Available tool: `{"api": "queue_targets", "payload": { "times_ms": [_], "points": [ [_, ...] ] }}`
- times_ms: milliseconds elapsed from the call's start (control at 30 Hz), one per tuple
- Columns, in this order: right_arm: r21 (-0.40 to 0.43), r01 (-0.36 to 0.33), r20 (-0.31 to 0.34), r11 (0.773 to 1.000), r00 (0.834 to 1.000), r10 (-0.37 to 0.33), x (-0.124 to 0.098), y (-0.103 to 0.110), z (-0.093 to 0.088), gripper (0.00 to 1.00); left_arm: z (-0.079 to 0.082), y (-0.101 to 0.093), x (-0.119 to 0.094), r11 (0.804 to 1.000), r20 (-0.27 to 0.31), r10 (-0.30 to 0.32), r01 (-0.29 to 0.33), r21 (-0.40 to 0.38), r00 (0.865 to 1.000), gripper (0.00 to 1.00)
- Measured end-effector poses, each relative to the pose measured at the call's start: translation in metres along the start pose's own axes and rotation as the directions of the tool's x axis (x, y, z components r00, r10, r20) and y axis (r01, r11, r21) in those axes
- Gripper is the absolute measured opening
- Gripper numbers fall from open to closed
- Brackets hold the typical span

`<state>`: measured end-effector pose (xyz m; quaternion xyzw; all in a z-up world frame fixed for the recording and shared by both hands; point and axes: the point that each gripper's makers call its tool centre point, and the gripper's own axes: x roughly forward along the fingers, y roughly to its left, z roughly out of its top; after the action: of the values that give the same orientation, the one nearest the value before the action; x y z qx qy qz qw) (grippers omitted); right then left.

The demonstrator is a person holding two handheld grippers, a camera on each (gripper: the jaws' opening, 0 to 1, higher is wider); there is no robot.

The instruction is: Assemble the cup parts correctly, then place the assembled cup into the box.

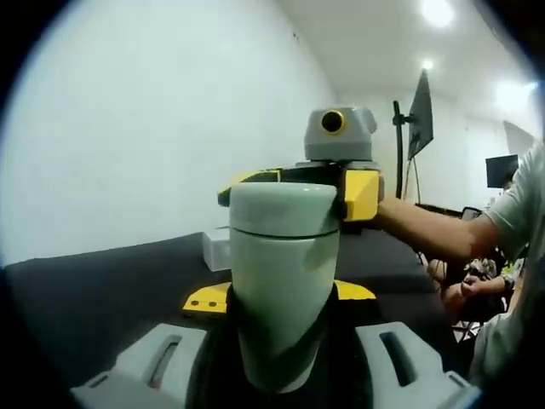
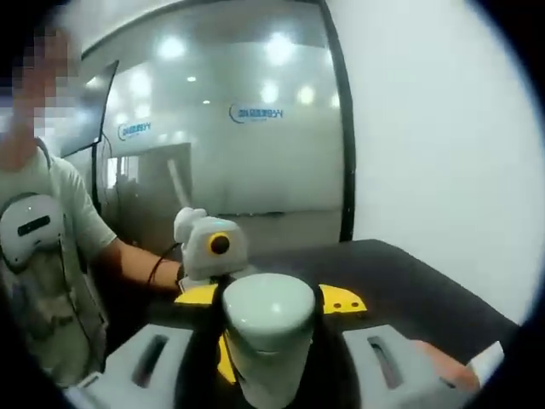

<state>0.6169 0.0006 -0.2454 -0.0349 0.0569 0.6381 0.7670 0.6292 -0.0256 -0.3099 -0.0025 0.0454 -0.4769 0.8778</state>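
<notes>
In the left gripper view, the left claw holds the pale green, smooth-sided cup between its two grey jaws, which rise from the bottom edge on either side of the cup's narrowing lower part. The cup stands lengthwise along the jaws, its rounded lid end pointing away from the camera. A thin seam runs around the cup just below that lid end.

At the far end of the cup, the right claw comes in from the right with its yellow-and-black fingers set on the lid portion from both sides, closed on it. The person's bare forearm reaches in level from the right behind that claw, with a light sleeve at the shoulder.

In the right gripper view the same pale green cup sits between the right claw's grey jaws, its rounded top facing the camera. Beyond it the left claw meets the cup with yellow plates showing on either side; the person's arm, with a dark band at the wrist, stretches in from the left.

Below both claws lies the black bench. A small white box sits on the bench beyond the left claw, to the left of the cup.
</notes>
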Motion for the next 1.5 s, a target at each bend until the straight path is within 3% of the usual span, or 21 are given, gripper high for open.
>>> {"api": "queue_targets", "payload": {
  "times_ms": [200, 400, 633, 767, 833, 867, 900, 967, 1033, 1100, 1133, 1167, 1200, 1233, 1267, 1300, 1367, 1433, 1500],
  "points": [
    [-0.008, 0.128, 0.001, 0.992, 0.992, -0.128, 0.0, 0.001, -0.001, 0.39, 0.0, -0.003, -0.001, 1.0, 0.008, 0.001, -0.001, 0.004, 1.0, 0.38],
    [0.017, 0.291, 0.017, 0.956, 0.956, -0.292, 0.0, -0.004, -0.001, 0.39, 0.0, -0.001, -0.004, 1.0, -0.002, 0.022, -0.022, 0.002, 1.0, 0.37],
    [0.023, 0.397, 0.048, 0.918, 0.916, -0.397, -0.005, -0.004, 0.0, 0.39, -0.001, -0.002, -0.003, 0.999, -0.004, 0.038, -0.038, 0.012, 0.999, 0.37],
    [0.064, 0.522, 0.048, 0.851, 0.85, -0.525, -0.009, -0.012, 0.0, 0.39, 0.0, -0.001, -0.002, 0.998, 0.002, 0.056, -0.056, 0.01, 0.998, 0.37],
    [0.08, 0.556, 0.056, 0.827, 0.826, -0.561, -0.009, -0.014, 0.0, 0.39, 0.0, 0.001, -0.002, 0.998, 0.0, 0.062, -0.062, 0.003, 0.998, 0.38],
    [0.098, 0.583, 0.063, 0.806, 0.805, -0.59, -0.01, -0.017, 0.0, 0.39, 0.0, 0.002, -0.001, 0.997, 0.002, 0.074, -0.074, -0.002, 0.997, 0.38],
    [0.079, 0.589, 0.066, 0.804, 0.802, -0.594, -0.009, -0.016, 0.001, 0.39, 0.0, 0.002, -0.001, 0.997, 0.0, 0.076, -0.076, -0.002, 0.997, 0.38],
    [0.093, 0.617, 0.061, 0.781, 0.78, -0.623, -0.01, -0.017, 0.001, 0.39, 0.0, 0.002, -0.001, 0.997, 0.0, 0.08, -0.08, 0.0, 0.997, 0.38],
    [0.075, 0.609, 0.068, 0.79, 0.787, -0.613, -0.009, -0.015, 0.001, 0.4, -0.001, 0.002, -0.003, 0.997, 0.005, 0.076, -0.076, 0.001, 0.997, 0.38],
    [0.037, 0.544, 0.06, 0.838, 0.836, -0.545, -0.007, -0.012, 0.002, 0.4, 0.0, 0.0, -0.004, 0.997, 0.025, 0.071, -0.071, 0.002, 0.997, 0.38],
    [0.012, 0.476, 0.061, 0.879, 0.877, -0.476, -0.006, -0.007, 0.002, 0.4, 0.0, 0.001, -0.006, 0.998, 0.029, 0.066, -0.066, -0.002, 0.997, 0.38],
    [-0.002, 0.424, 0.066, 0.906, 0.904, -0.423, -0.007, -0.003, 0.003, 0.41, 0.0, 0.001, -0.007, 0.998, 0.034, 0.056, -0.056, -0.003, 0.998, 0.38],
    [0.012, 0.365, 0.142, 0.931, 0.921, -0.362, -0.01, -0.001, 0.015, 0.43, 0.0, 0.001, -0.008, 0.998, 0.037, 0.055, -0.055, -0.002, 0.998, 0.38],
    [0.025, 0.339, 0.18, 0.94, 0.924, -0.338, -0.018, -0.005, 0.025, 0.45, 0.0, 0.002, -0.007, 0.998, 0.04, 0.057, -0.057, -0.006, 0.998, 0.38],
    [-0.042, 0.253, 0.179, 0.966, 0.954, -0.242, -0.02, 0.0, 0.028, 0.47, 0.0, 0.002, -0.007, 0.998, 0.039, 0.055, -0.055, -0.008, 0.998, 0.38],
    [-0.061, 0.21, 0.222, 0.976, 0.956, -0.192, -0.025, 0.0, 0.037, 0.47, 0.0, 0.002, -0.006, 0.999, 0.037, 0.051, -0.051, -0.004, 0.998, 0.38],
    [-0.056, 0.064, 0.167, 0.996, 0.984, -0.054, -0.028, 0.004, 0.034, 0.44, 0.001, 0.0, -0.003, 0.999, 0.032, 0.046, -0.046, 0.004, 0.998, 0.38],
    [-0.044, 0.011, 0.087, 0.999, 0.996, -0.007, -0.024, 0.001, 0.025, 0.45, 0.001, -0.002, 0.0, 0.999, 0.025, 0.042, -0.043, 0.014, 0.999, 0.38],
    [-0.054, 0.004, 0.016, 0.999, 1.0, -0.003, -0.018, -0.002, 0.015, 0.46, 0.001, -0.001, 0.0, 0.999, 0.021, 0.04, -0.041, 0.019, 0.999, 0.38]
  ]
}}
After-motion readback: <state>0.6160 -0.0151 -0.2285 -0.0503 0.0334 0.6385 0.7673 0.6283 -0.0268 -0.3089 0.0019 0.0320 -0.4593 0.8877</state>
